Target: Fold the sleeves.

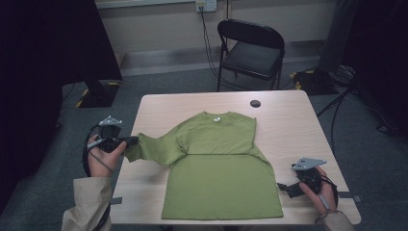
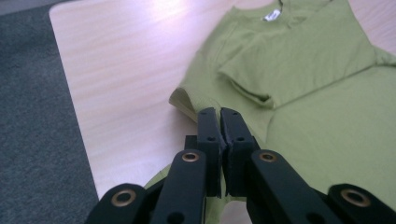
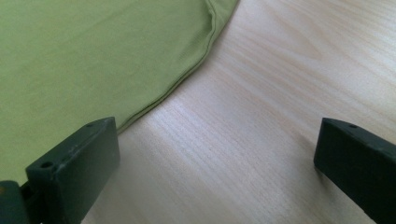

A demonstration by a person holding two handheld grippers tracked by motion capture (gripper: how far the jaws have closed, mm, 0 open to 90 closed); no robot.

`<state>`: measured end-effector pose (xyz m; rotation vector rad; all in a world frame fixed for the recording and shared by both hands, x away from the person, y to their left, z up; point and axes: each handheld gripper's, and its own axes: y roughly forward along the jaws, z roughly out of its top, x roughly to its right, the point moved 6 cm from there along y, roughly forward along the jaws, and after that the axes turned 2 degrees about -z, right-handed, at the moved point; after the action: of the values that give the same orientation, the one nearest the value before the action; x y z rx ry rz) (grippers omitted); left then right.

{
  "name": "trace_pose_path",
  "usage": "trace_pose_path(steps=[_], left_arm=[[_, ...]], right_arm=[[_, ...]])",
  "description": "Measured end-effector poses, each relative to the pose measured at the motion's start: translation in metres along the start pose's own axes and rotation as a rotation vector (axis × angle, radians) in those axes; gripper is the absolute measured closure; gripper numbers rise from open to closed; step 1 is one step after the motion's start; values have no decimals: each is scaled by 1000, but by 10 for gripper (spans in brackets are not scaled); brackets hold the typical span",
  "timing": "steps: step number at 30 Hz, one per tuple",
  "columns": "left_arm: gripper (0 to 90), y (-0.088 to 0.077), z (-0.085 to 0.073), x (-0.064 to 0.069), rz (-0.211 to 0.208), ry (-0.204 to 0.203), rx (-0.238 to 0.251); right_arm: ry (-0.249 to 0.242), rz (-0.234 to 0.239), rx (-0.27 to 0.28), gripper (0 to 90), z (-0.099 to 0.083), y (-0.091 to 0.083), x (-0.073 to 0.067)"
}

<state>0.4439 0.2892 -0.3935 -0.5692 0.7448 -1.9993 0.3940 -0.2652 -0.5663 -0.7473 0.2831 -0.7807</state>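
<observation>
In the high view, an olive-green cotton T-shirt [image 1: 219, 168] is lying flat in the middle of a pale wood-grain table [image 1: 288, 130], its collar pointing toward the top of the frame. One sleeve is folded across the chest, while the other sleeve is stretching out to the left edge of the table. There the left gripper [image 1: 131, 140], held in the person's left hand [image 1: 101, 156], is pinching the end of that sleeve. At the lower right, the right gripper [image 1: 280, 186] is sitting near the shirt's hem corner, just beside the cloth. A black folding metal chair [image 1: 251, 50] is standing on the grey carpet at the top centre.

In the left gripper view, the jaws are pressing together on green fabric in the lower centre, with the sleeve running out past their tips.

In the right gripper view, the jaws are standing wide apart over bare tabletop, and the shirt's curved hem is crossing the upper left.
</observation>
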Motion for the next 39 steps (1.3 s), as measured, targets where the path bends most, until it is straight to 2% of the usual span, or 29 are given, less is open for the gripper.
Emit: trace_pose_path(steps=[3,11,13,18,26,28,39], left_arm=[[877,-4,15,2,3,16,4],[879,-1,39,7,-28,19,5],[879,0,45,8,-22,27,3],[879,-1,62,13,-54,27,25],[879,-3,90,17,-46,72,15],[879,-3,96,18,-50,67,20],[879,4,123,28,-58,123,-1]], right_arm=[[0,0,0,0,0,0,0],[0,1,0,0,0,0,0],[0,1,0,0,0,0,0],[0,1,0,0,0,0,0],[0,2,-1,0,1,1,0],[-1,3,-1,0,1,1,0],[-3,5,0,0,1,1,0]])
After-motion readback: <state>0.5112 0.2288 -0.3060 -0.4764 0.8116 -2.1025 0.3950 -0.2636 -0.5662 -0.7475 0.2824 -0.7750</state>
